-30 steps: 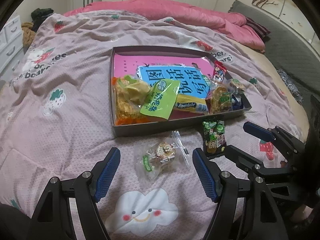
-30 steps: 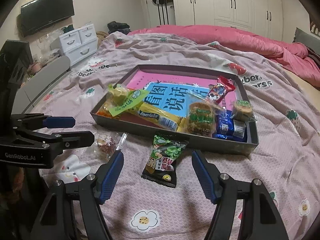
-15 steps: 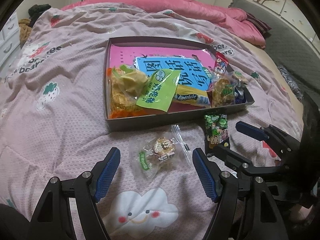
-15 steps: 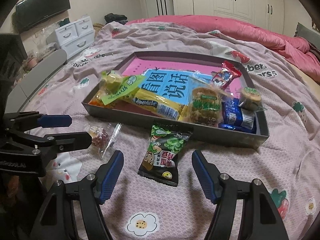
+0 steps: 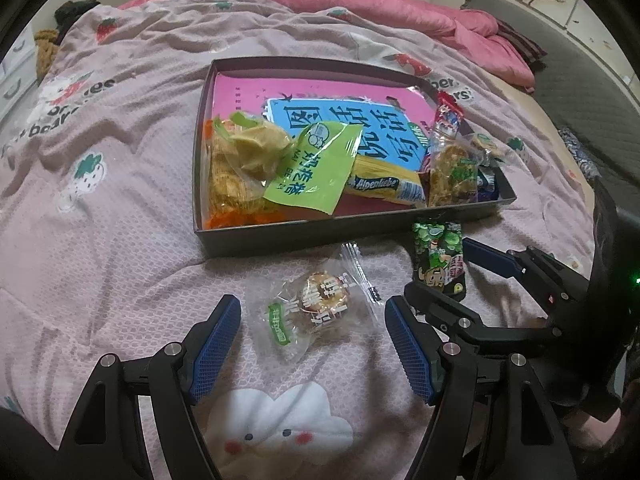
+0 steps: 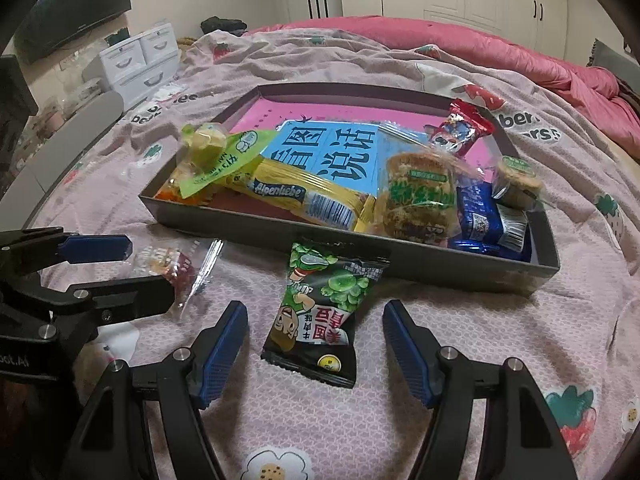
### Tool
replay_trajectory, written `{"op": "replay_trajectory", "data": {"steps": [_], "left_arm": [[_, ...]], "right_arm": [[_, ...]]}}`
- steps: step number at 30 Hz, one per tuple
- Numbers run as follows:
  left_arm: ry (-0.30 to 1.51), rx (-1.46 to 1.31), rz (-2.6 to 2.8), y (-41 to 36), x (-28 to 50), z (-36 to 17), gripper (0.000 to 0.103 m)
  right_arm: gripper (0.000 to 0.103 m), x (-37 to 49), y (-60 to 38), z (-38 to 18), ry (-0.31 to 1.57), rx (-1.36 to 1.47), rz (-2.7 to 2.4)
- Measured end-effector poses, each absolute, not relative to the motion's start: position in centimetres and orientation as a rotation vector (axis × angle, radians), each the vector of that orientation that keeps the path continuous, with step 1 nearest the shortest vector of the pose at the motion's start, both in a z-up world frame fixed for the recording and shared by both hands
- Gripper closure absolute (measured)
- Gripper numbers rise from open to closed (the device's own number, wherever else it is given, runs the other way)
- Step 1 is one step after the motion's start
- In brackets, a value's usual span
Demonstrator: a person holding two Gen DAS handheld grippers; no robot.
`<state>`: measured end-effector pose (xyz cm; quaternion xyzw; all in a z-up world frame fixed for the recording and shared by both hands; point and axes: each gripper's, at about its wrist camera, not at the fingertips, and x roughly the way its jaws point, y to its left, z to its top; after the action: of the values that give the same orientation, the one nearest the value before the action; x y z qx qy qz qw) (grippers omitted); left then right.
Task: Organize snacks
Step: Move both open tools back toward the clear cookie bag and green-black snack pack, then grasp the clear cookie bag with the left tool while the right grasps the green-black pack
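Most snacks are already lying in the grey tray at frame centre: yellow candy roll, green-labelled bag, cake packs, blue wrappers. Two are still sitting outside on the bed, just below the tray's near wall. Left tool is standing open, straddling the clear-wrapped pastry at lower centre, pads not touching. Right tool is likewise open around the black-and-green pea packet. Judging by this, the task is nearly done; both pickups and placements are remaining.
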<state>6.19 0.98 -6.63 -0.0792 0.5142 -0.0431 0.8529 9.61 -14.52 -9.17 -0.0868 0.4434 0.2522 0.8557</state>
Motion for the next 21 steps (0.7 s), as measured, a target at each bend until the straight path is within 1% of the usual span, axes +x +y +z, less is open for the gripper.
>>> {"op": "replay_trajectory", "data": {"steps": [6, 8, 11, 13, 17, 21], "left_arm": [[1.102, -0.174, -0.077, 1.0, 6.6, -7.3, 0.027], [1.109, -0.174, -0.074, 0.9, 6.8, -7.6, 0.027], [1.118, -0.175, -0.069, 0.7, 7.0, -8.0, 0.027], [1.122, -0.174, -0.069, 0.6, 7.1, -8.2, 0.027], [1.128, -0.181, -0.068, 0.5, 7.3, -8.6, 0.027], [1.121, -0.203, -0.065, 0.7, 7.5, -8.8, 0.027]], "right_arm": [[0.034, 10.0, -14.2, -9.5, 0.931, -0.185, 0.536], [0.041, 10.0, -14.1, -9.6, 0.927, -0.196, 0.542], [0.048, 10.0, -13.8, -9.7, 0.921, -0.222, 0.549], [0.055, 9.9, -13.7, -9.8, 0.918, -0.243, 0.552], [0.061, 9.9, -13.6, -9.6, 0.915, -0.251, 0.570], [0.063, 10.0, -13.7, -9.4, 0.916, -0.245, 0.577]]}}
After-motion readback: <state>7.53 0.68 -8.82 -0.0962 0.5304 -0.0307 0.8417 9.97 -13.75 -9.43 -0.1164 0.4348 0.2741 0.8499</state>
